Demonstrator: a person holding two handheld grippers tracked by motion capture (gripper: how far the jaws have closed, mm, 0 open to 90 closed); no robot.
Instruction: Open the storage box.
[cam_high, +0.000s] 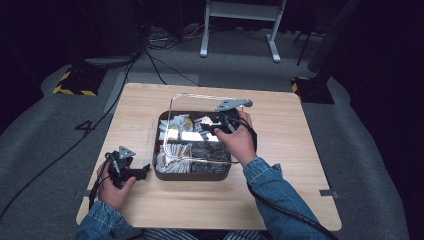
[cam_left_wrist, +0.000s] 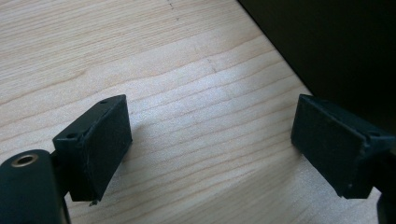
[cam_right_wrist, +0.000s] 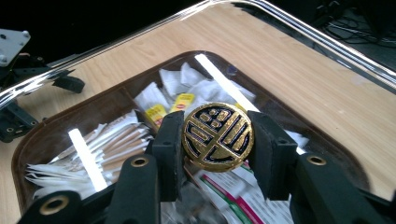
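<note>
A dark brown compartment box (cam_high: 192, 175) stands mid-table, holding white sachets (cam_high: 172, 161) and paper packets. Over it sits a clear lid with a shiny rim (cam_high: 170, 125), raised above the box. My right gripper (cam_high: 220, 126) is shut on the lid's round gold-and-black knob (cam_right_wrist: 217, 140), one pad on each side of it, as the right gripper (cam_right_wrist: 218, 123) view shows. Through the lid I see white sachets (cam_right_wrist: 93, 144) and yellow-labelled packets (cam_right_wrist: 184, 100). My left gripper (cam_high: 144, 170) rests on the table left of the box, its jaws open on bare wood (cam_left_wrist: 210, 144).
The light wooden table (cam_high: 280, 150) has free surface right of and in front of the box. The box's dark wall (cam_left_wrist: 336, 51) stands close beside the left jaws. Black cables (cam_high: 150, 55) and a white stand (cam_high: 240, 30) lie on the grey floor beyond.
</note>
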